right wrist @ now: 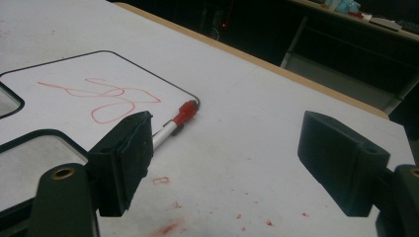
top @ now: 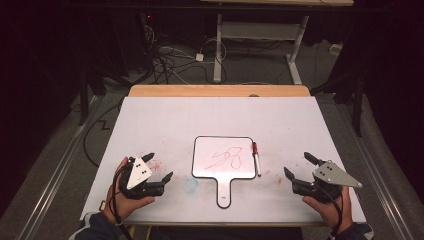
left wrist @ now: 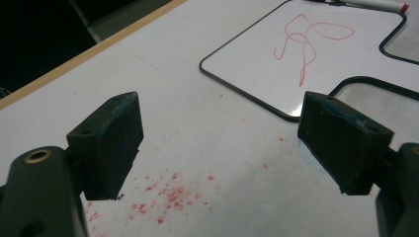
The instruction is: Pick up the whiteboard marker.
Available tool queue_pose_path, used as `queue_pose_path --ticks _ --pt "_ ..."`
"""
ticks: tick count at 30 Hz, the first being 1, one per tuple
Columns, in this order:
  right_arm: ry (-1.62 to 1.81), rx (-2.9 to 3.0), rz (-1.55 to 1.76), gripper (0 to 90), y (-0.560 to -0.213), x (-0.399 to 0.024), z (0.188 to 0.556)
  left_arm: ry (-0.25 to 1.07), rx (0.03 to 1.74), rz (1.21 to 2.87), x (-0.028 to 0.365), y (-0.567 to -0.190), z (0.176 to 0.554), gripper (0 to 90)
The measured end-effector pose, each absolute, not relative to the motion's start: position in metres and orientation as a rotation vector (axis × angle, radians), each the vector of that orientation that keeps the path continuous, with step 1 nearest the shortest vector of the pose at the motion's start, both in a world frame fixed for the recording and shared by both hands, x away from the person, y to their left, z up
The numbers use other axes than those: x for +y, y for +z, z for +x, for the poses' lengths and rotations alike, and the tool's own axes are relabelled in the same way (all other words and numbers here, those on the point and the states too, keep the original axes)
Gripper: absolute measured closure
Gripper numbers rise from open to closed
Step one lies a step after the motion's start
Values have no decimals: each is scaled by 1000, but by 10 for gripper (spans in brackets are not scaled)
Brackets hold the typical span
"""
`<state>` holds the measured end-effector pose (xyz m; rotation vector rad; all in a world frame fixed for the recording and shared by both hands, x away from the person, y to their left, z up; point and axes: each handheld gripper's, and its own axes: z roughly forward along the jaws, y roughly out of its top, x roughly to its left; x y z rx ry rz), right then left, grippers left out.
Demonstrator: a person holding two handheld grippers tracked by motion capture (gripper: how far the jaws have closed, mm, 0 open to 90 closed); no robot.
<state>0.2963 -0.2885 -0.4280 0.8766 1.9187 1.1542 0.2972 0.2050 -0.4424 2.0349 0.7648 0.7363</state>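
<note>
Your work centres on the small whiteboard paddle (top: pixel 223 156), which lies flat a little toward the near edge of the table (top: pixel 150 120), midway between its left and right edges, its handle (top: pixel 224 192) pointing back at you and a red scribble (top: pixel 225 157) across its face. The red-capped marker (top: pixel 256 159) lies on the table just beside the board's right edge, parallel to it, cap toward the far edge. Judge the board as thin, stiff and light, with a slick face that will skate on the tabletop if you push it sideways; the handle looks like the best place to pinch it, since the rest sits flush with the surface. The marker looks light, hard and round, so it will likely roll if nudged; take it across the barrel near the middle, with the pads square to it. A faint bluish smudge (top: pixel 190 185) marks the table just left of the handle, and red specks (left wrist: pixel 168 195) are scattered near your left side. Your left gripper (top: pixel 159 167) rests near the near-left corner with its fingers (left wrist: pixel 106 143) spread wide, nothing between them and nothing touched. Your right gripper (top: pixel 299 166) sits near the near-right corner, angled toward the marker, its fingers (right wrist: pixel 123 160) likewise wide apart and empty, well clear of both marker and board.
</note>
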Motion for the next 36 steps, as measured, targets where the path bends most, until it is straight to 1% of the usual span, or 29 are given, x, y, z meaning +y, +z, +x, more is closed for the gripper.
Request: queue_pose_path --ticks 4,10,12,23,27,30,31,33,34,36 --pt "1146 1924 887 220 -428 -290 296 732 759 2050 204 -444 298 168" --pt "1152 1940 918 262 -428 -291 297 734 746 2068 202 -444 296 168" --pt "1170 1954 918 296 -427 -291 297 733 740 2072 200 -445 295 169" --pt "1150 2081 949 334 -427 -286 306 729 718 2100 196 -447 294 172" --pt "1126 2127 1038 360 -426 -281 317 751 724 2095 198 -445 296 172" --pt "1108 2160 1076 362 -425 -277 325 753 733 2084 200 -444 296 172" --pt "1104 2184 1134 375 -424 -274 334 759 734 2080 201 -444 295 172" --pt "1111 2193 1163 375 -424 -272 337 770 733 2076 201 -443 294 173" --pt "1112 2232 1249 387 -425 -268 347 776 733 2074 201 -443 293 172" --pt "1094 2253 1277 402 -425 -262 354 773 732 2075 201 -443 293 172"
